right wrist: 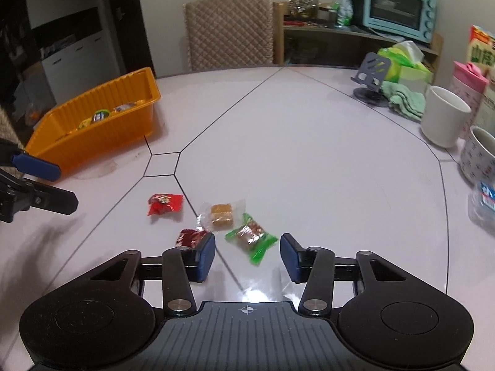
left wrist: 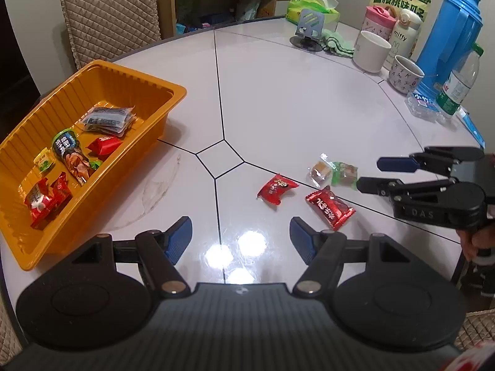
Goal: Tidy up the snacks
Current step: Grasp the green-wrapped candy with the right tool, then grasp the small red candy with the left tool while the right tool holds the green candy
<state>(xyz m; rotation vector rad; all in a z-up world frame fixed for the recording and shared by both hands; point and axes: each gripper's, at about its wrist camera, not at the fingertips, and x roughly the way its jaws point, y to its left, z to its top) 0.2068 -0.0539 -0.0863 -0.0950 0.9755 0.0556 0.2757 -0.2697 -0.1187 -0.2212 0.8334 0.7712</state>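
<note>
Lying just ahead of the right tongs (right wrist: 247, 255), between their open fingers, is the green candy (right wrist: 251, 236); left tongs (left wrist: 240, 238) are gaping too.

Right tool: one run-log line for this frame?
right tool open, above green-wrapped snack, no contact | left tool open, empty | four snacks loose on table | orange tray partly filled

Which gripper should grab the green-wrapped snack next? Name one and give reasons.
Right. The right gripper is open and lined up with the green-wrapped snack, which lies just ahead of its fingertips. The left gripper is open over bare table, farther from the snack.
</note>
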